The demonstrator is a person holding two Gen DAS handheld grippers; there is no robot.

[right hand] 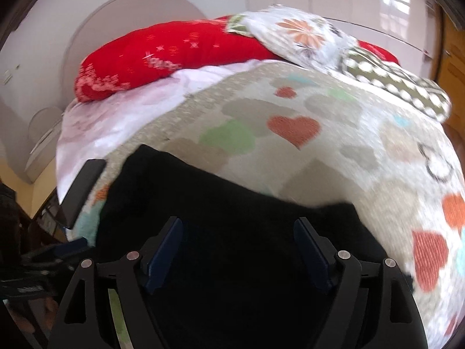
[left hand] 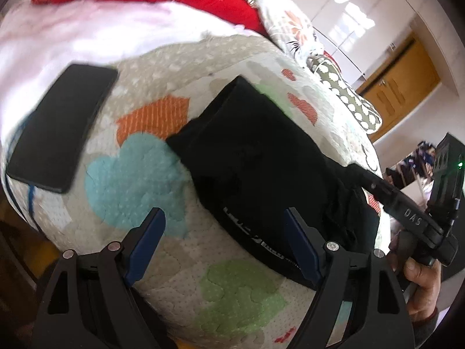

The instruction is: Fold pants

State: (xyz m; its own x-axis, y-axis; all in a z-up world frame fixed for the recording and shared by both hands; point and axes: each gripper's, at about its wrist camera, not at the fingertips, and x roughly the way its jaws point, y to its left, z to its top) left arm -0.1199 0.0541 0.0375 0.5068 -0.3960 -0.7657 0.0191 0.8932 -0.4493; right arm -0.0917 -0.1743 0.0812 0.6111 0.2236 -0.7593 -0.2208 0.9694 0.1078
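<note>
1. I'm working over a bed (left hand: 162, 261) covered by a quilt printed with coloured hearts and clouds; white walls and a wooden door fill the upper right of the left view.
2. The pants (left hand: 261, 157) lie in the middle of that view as a compact black bundle, already doubled over, with a white-lettered waistband along the lower edge. In the right view they fill the lower centre (right hand: 232, 203).
3. I judge the fold mostly done; the right-hand side looks bunched, so smoothing or one last fold may remain.
4. My left gripper (left hand: 223, 232) hangs above the near edge, jaws spread, holding nothing.
5. My right gripper (right hand: 238, 241) hovers over the black cloth, jaws also spread wide.
6. A black phone (left hand: 61, 128) rests at the left; red pillow (right hand: 162, 55) and patterned pillows sit at the top.
</note>
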